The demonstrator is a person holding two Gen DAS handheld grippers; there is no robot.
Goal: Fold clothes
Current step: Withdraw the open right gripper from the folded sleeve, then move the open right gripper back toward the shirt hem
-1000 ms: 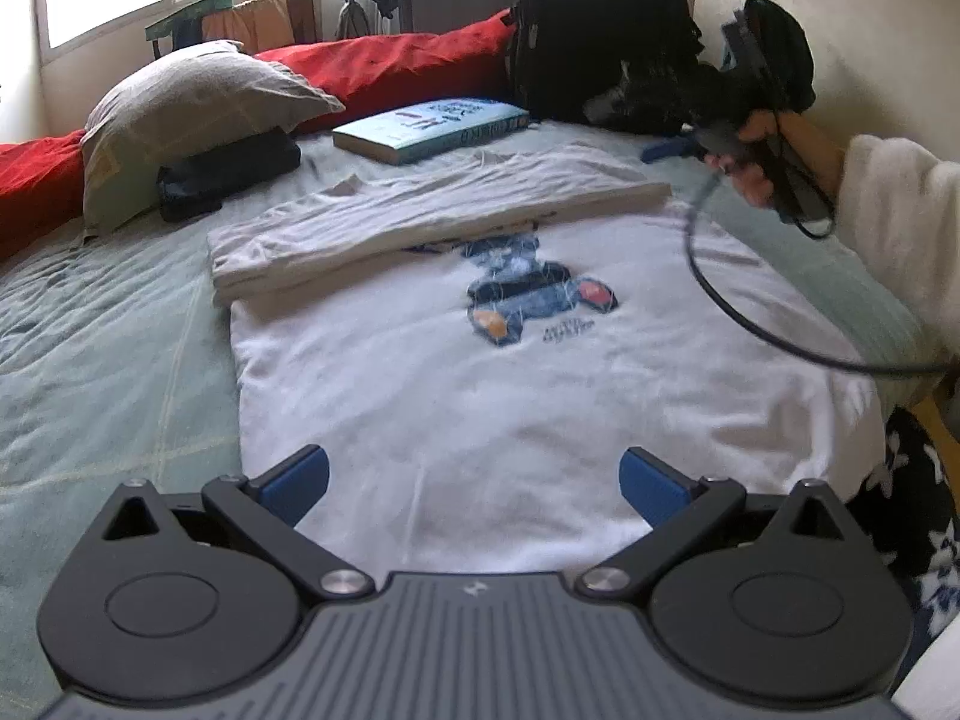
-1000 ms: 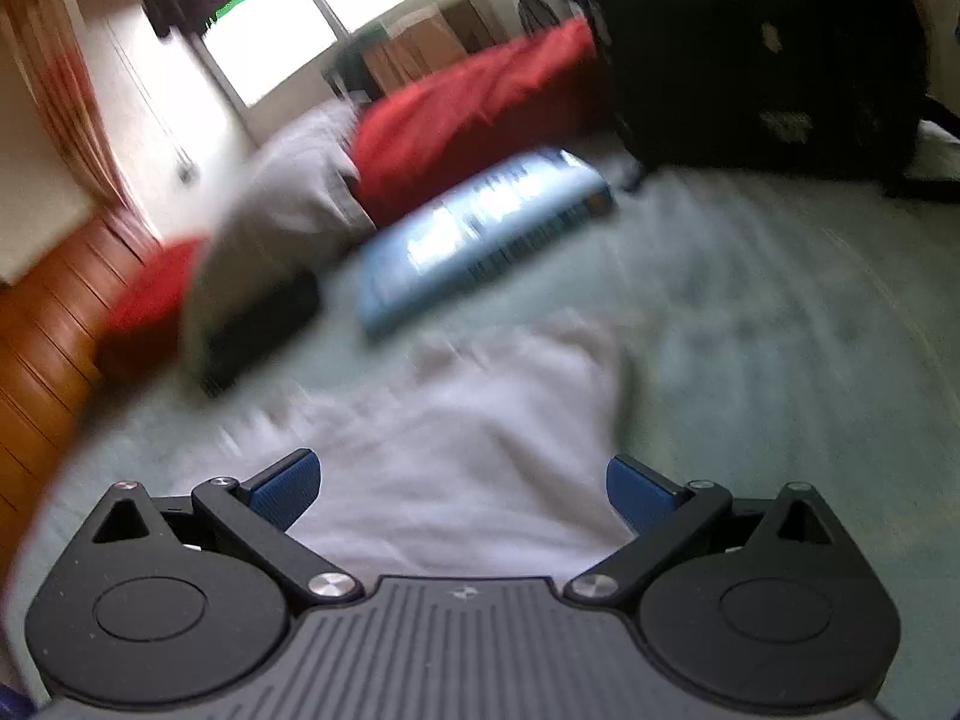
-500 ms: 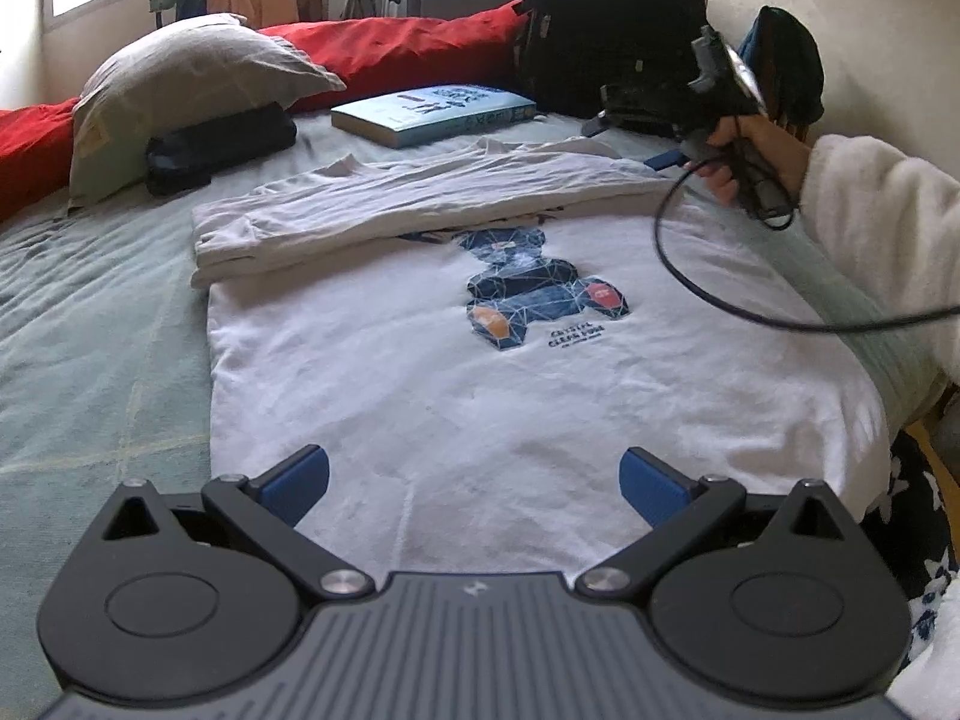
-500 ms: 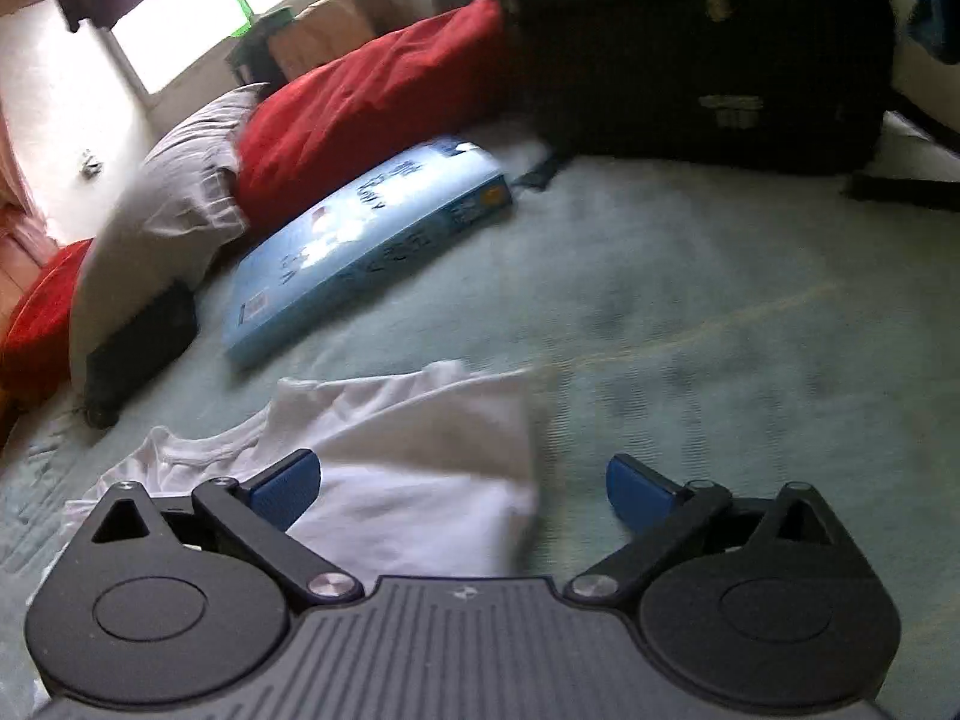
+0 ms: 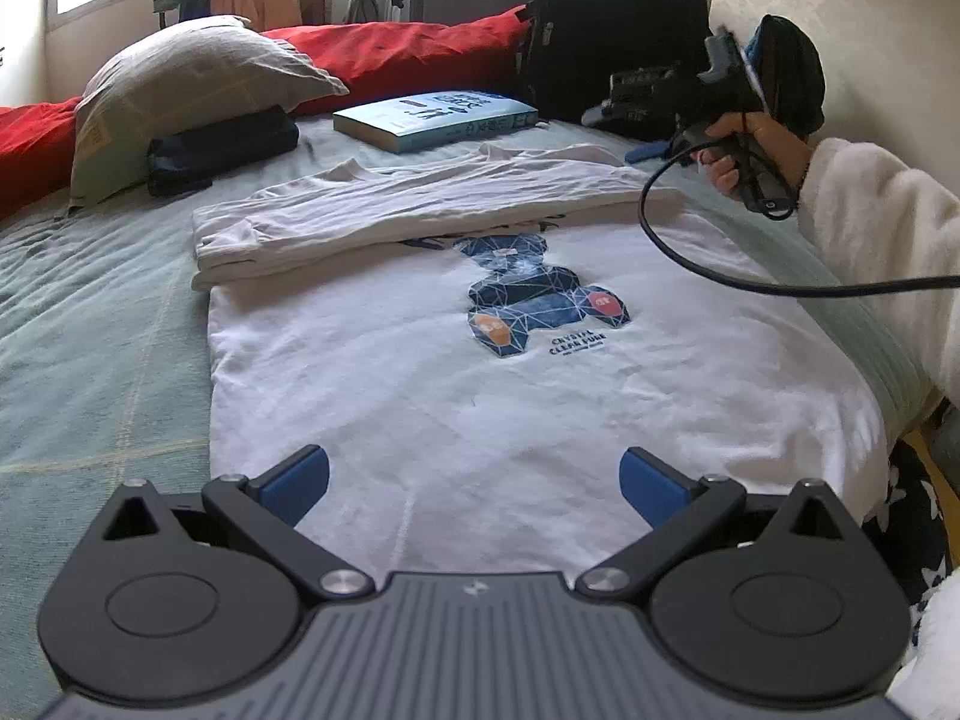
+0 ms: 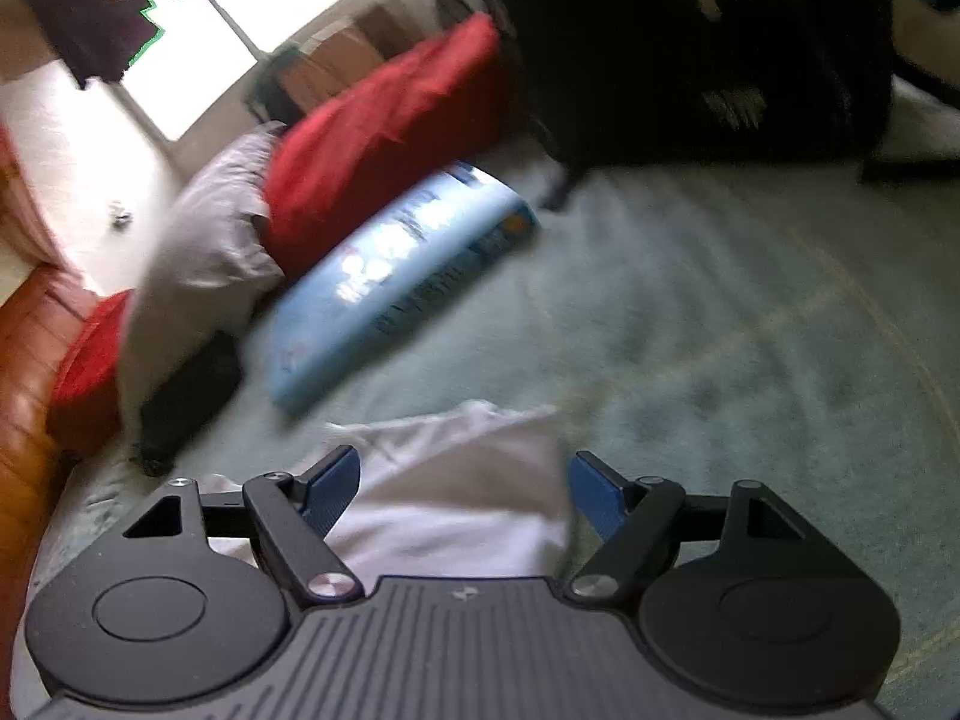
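Observation:
A white T-shirt (image 5: 456, 384) with a blue geometric bear print lies flat on the green bed, its top part folded over into a long band (image 5: 420, 210). My left gripper (image 5: 474, 477) stands open low over the shirt's near hem, nothing between its blue pads. In the left wrist view a hand in a white fluffy sleeve holds my right gripper (image 5: 645, 150) at the folded band's far right corner. In the blurred right wrist view that corner (image 6: 474, 468) lies between the right gripper's (image 6: 465, 483) fingers; its jaws are closing, and the pads do not press the cloth.
A blue book (image 5: 438, 120) lies beyond the shirt, with a grey pillow (image 5: 186, 90), a dark pouch (image 5: 222, 147), red cushions (image 5: 396, 51) and a black backpack (image 5: 612, 24) behind. A black cable (image 5: 720, 276) hangs over the shirt's right side. The bed edge (image 5: 900, 396) runs along the right.
The right gripper came down from above the bed to the folded band's far right corner, and its fingers have drawn closer together. The left gripper stayed over the hem.

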